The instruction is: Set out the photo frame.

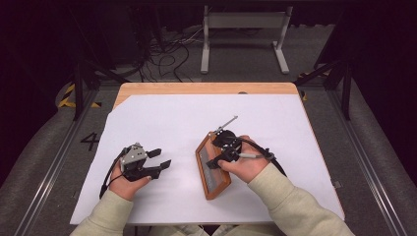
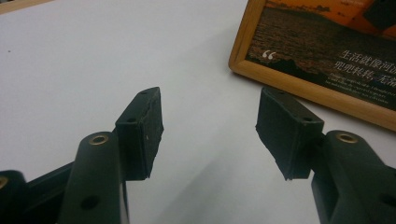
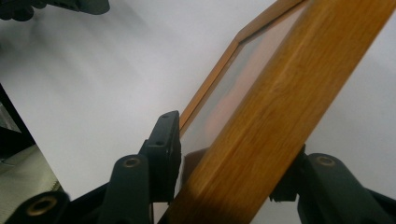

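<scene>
Tongs on the right point(image 1: 216, 160) are clenched around the near side rail of the picture frame point(image 1: 212, 172), tilted up on the bench point(image 1: 162, 113). Left tongs point(image 1: 163, 158) are left released, empty, well apart leftward.

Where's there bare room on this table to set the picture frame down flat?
The far half of the white sheet, between the frame and the wooden table edge, is bare. So is the strip right of the right gripper. It is crowded near the front, between the left gripper and the frame.
</scene>
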`<act>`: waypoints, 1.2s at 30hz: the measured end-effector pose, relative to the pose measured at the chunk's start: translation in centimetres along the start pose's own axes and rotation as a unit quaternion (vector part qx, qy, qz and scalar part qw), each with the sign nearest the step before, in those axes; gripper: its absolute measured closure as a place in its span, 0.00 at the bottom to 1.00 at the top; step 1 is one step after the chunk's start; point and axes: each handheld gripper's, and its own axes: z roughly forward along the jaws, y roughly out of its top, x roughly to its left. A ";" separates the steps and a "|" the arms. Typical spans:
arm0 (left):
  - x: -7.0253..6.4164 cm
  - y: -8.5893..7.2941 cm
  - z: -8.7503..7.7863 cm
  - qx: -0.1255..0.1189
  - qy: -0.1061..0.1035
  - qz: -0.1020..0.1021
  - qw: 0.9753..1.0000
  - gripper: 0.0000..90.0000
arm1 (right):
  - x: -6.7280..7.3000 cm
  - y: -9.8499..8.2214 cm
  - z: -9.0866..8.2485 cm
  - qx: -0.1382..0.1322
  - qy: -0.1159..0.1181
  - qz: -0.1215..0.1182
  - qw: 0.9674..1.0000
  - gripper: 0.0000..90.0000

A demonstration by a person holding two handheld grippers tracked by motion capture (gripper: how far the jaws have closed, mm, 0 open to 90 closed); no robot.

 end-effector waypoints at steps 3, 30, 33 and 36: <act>0.1 0.0 0.0 -0.001 0.001 0.003 1.000 0.46 | -0.1 0.1 0.0 0.000 0.001 0.013 1.000 0.64; 0.1 0.0 -0.2 -0.006 0.004 0.003 1.000 0.46 | 0.0 0.7 -0.7 0.003 0.020 0.056 0.998 0.79; 0.1 0.0 -0.2 -0.007 0.004 0.002 1.000 0.46 | -0.1 0.8 -1.2 0.005 0.019 0.044 0.999 0.79; 0.1 0.0 -0.2 -0.007 0.004 0.002 1.000 0.46 | -0.2 1.1 -2.1 0.008 0.020 0.022 1.000 0.79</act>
